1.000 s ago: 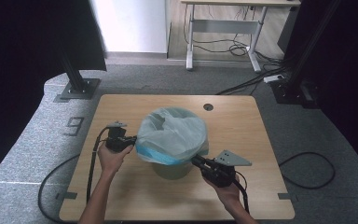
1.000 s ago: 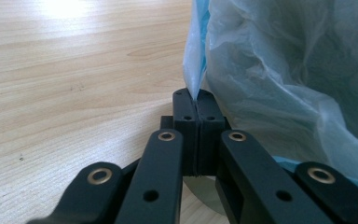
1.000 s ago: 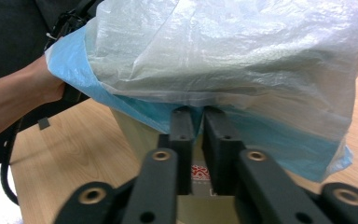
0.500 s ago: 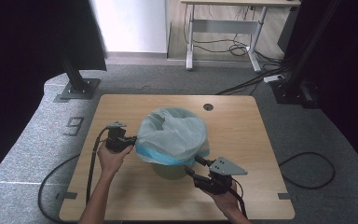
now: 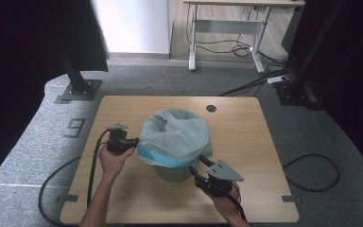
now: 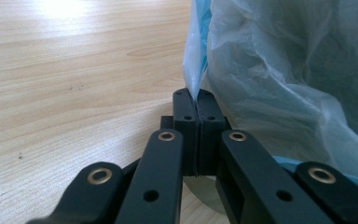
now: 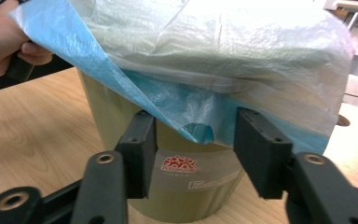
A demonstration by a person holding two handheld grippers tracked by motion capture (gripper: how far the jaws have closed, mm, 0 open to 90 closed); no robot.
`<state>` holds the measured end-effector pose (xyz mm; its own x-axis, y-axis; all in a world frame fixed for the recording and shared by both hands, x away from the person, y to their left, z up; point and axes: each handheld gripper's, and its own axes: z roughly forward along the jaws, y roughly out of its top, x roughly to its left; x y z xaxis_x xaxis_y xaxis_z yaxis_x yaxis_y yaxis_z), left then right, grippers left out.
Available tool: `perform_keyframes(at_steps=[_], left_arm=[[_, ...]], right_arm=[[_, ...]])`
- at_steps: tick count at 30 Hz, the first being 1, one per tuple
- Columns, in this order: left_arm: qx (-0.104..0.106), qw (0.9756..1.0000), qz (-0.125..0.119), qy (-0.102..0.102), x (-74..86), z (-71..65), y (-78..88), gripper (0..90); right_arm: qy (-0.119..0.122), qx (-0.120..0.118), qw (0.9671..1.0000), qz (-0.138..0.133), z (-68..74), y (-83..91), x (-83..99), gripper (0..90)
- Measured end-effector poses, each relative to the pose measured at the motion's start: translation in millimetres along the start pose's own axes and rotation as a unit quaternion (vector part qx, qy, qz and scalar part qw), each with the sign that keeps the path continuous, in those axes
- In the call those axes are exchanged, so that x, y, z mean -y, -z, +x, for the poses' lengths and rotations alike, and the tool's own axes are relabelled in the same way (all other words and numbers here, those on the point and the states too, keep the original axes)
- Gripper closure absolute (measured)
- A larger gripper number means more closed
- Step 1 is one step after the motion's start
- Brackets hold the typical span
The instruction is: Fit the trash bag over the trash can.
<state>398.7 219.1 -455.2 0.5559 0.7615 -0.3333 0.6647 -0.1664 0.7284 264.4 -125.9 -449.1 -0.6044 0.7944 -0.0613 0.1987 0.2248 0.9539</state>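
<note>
While the person's left hand (image 5: pixel 113 158) steadies things at the left side of the table (image 5: pixel 264 156), the left gripper (image 6: pixel 193 105) has its jaws pressed together on a fold of the pale blue bag (image 5: pixel 175 137), pinching the film right at its hem. The bag is draped over the rim of a beige bin (image 7: pixel 186 186) standing near the middle of the table, a little toward the near edge. To the right and nearer, the right gripper (image 7: pixel 193 154) has its jaws spread wide, one on each side of a hanging flap of the bag's blue edge, with nothing yet caught between them.

The film looks thin and slack, so I'd worry that a closing bite on the right could miss that loose flap. A hard pull from either side might also tear the plastic, drag it off the far rim, or tip the light bin.
</note>
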Motion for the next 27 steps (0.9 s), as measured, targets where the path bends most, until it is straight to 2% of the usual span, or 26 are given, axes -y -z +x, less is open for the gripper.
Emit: perform_keyframes(at_steps=[4,5,6,8,12,14,15,19,24,25,27], left_arm=[[0.0,1.0,0.001,0.002,0.8,1.0,0.0,88.8],[0.0,1.0,0.001,0.001,0.8,1.1,0.2,88.7],[0.0,1.0,0.0,0.001,0.9,1.0,0.3,88.7],[0.0,1.0,-0.001,0.001,0.8,0.7,0.5,88.7],[0.0,1.0,0.0,0.001,0.9,0.7,0.4,88.8],[-0.001,1.0,0.0,0.001,1.0,1.0,0.3,88.8],[-0.001,1.0,0.0,0.001,1.2,1.0,0.1,88.8],[0.003,1.0,0.0,0.003,3.2,1.4,-1.4,88.8],[0.007,1.0,0.002,0.003,4.5,0.6,-3.9,89.3],[0.005,1.0,0.007,0.002,6.1,1.4,-5.4,89.4],[0.005,1.0,0.007,0.003,7.5,2.3,-6.2,89.4]], right_arm=[[0.005,0.007,0.9999,-0.014,-1.8,3.9,-1.1,60.1],[0.007,0.006,0.9998,-0.019,-3.4,6.0,-1.9,67.7],[0.007,0.006,0.9998,-0.019,-3.4,6.0,-1.9,67.7],[0.008,0.004,0.9996,-0.026,-6.9,8.3,-2.8,78.8],[0.004,-0.008,0.9994,-0.032,-11.9,10.3,-2.7,88.4],[0.001,-0.02,0.9993,-0.033,-14.6,10.3,-1.5,88.8],[-0.004,-0.035,0.9989,-0.029,-17.2,9.5,1.6,88.9],[-0.014,-0.049,0.9986,-0.016,-20.9,7.6,12.9,89.1],[-0.008,-0.066,0.9978,0.001,-18.7,6.5,25.1,89.1],[0.0,-0.076,0.9969,0.018,-17.1,3.9,31.7,89.2],[-0.001,-0.081,0.9964,0.028,-17.3,2.2,36.1,89.2]])
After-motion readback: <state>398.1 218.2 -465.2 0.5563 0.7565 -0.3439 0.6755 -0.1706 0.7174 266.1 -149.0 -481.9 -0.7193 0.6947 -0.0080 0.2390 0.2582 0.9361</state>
